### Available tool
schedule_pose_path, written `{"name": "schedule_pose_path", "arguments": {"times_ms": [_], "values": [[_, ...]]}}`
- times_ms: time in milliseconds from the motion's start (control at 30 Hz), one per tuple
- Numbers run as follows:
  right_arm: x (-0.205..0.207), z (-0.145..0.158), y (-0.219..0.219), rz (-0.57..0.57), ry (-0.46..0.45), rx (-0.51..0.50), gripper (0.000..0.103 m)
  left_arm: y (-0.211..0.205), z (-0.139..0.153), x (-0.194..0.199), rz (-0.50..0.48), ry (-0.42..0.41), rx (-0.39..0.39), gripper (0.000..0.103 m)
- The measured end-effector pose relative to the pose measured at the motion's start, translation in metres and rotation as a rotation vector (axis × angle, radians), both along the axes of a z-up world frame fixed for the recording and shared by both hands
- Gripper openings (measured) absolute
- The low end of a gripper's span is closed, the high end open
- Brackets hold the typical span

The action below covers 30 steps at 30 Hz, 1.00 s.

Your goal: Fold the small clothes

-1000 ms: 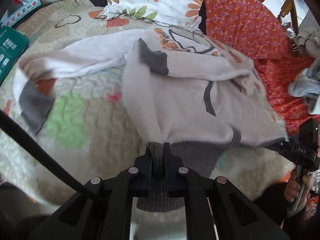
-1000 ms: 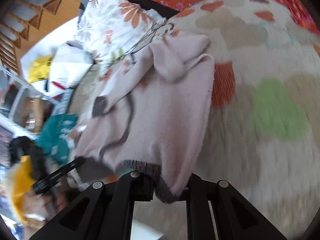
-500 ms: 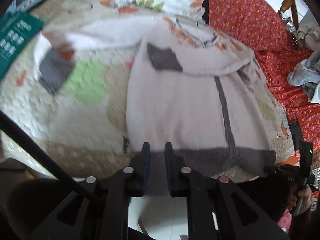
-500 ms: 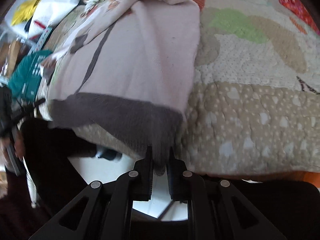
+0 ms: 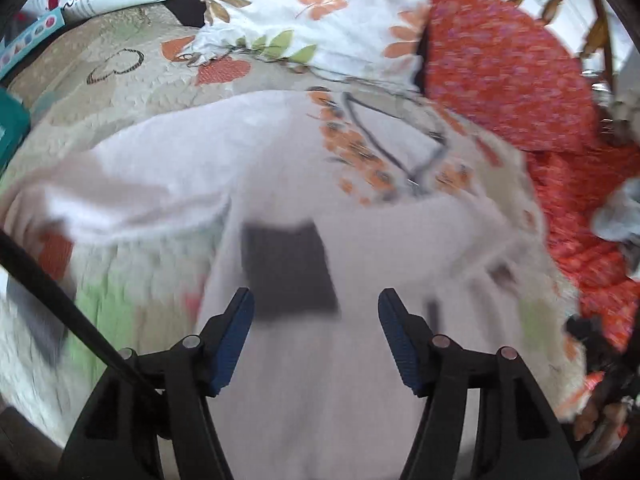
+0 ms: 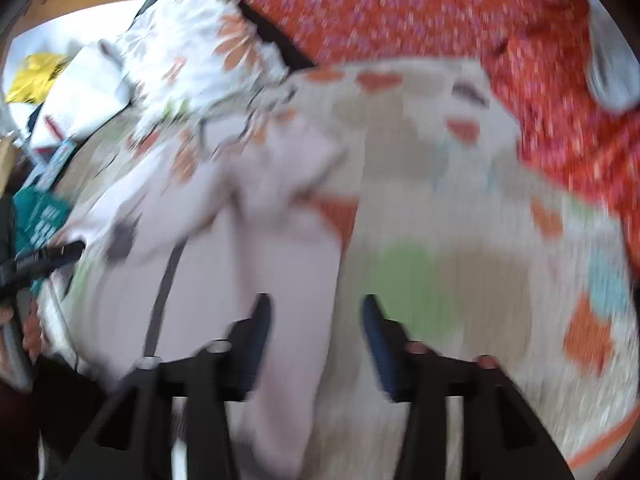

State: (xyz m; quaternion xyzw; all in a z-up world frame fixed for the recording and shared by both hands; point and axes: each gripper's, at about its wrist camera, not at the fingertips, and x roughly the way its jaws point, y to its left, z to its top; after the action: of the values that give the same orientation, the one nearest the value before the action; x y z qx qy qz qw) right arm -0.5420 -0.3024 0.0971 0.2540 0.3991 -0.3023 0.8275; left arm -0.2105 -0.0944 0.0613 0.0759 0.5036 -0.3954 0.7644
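Both the left gripper (image 5: 316, 312) and the right gripper (image 6: 316, 316) hover with jaws opening and gripping nothing, above the pale pink knit cardigan with grey trim (image 5: 320, 380), which lies spread beneath and ahead of them on the patchwork quilted bedspread (image 6: 460, 280).

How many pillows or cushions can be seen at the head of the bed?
2. A white leaf-print pillow lies behind the pale pink knitted cardigan; an orange-red flowered cushion lies beside that pillow, to its right in both views. Others may be outside the frame.
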Motion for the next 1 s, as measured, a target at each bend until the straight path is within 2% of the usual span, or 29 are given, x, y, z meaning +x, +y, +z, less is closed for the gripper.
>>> {"name": "schedule_pose_path", "arguments": {"times_ms": [67, 133, 200, 300, 367, 400, 467, 633, 667, 700, 767, 867, 933, 1000], "values": [[0.025, -0.006, -0.037, -0.038, 0.006, -0.024, 0.057, -0.013, -0.012, 0.015, 0.025, -0.005, 0.025, 0.063], [0.053, -0.020, -0.080, -0.084, 0.012, -0.003, 0.057, -0.027, -0.023, 0.026, 0.034, -0.033, 0.075, 0.063], [0.077, -0.038, -0.115, -0.130, 0.007, 0.073, 0.057, -0.041, -0.032, 0.030, 0.007, -0.079, 0.136, 0.063], [0.102, -0.064, -0.146, -0.152, -0.039, 0.211, 0.056, -0.052, -0.048, 0.029, -0.010, -0.106, 0.211, 0.063], [0.121, -0.077, -0.155, -0.114, -0.023, 0.291, 0.006, -0.057, -0.050, 0.025, -0.024, -0.148, 0.239, 0.063], [0.131, -0.075, -0.157, -0.057, -0.007, 0.303, 0.006, -0.060, -0.049, 0.022, -0.032, -0.174, 0.246, 0.063], [0.139, -0.058, -0.159, -0.027, 0.049, 0.189, 0.005, -0.064, -0.049, 0.021, -0.038, -0.190, 0.259, 0.062], [0.143, -0.028, -0.183, -0.212, 0.286, -0.145, 0.006, -0.067, -0.052, 0.024, -0.021, -0.169, 0.256, 0.062], [0.146, -0.029, -0.182, -0.270, 0.377, -0.240, 0.006, -0.067, -0.051, 0.024, -0.020, -0.169, 0.257, 0.062], [0.145, -0.030, -0.182, -0.273, 0.392, -0.254, 0.007, -0.067, -0.050, 0.024, -0.022, -0.168, 0.257, 0.062], [0.136, -0.031, -0.180, -0.260, 0.316, -0.159, 0.014, -0.065, -0.048, 0.025, -0.026, -0.154, 0.250, 0.062], [0.124, -0.020, -0.155, -0.248, 0.182, -0.105, 0.015, -0.048, -0.033, 0.040, 0.036, -0.105, 0.179, 0.062], [0.132, -0.012, -0.130, -0.154, 0.116, -0.065, 0.016, -0.028, -0.021, 0.057, 0.122, -0.083, 0.127, 0.062], [0.147, -0.004, -0.096, -0.027, 0.073, -0.046, 0.024, -0.004, -0.008, 0.072, 0.228, -0.114, 0.106, 0.062]]}}
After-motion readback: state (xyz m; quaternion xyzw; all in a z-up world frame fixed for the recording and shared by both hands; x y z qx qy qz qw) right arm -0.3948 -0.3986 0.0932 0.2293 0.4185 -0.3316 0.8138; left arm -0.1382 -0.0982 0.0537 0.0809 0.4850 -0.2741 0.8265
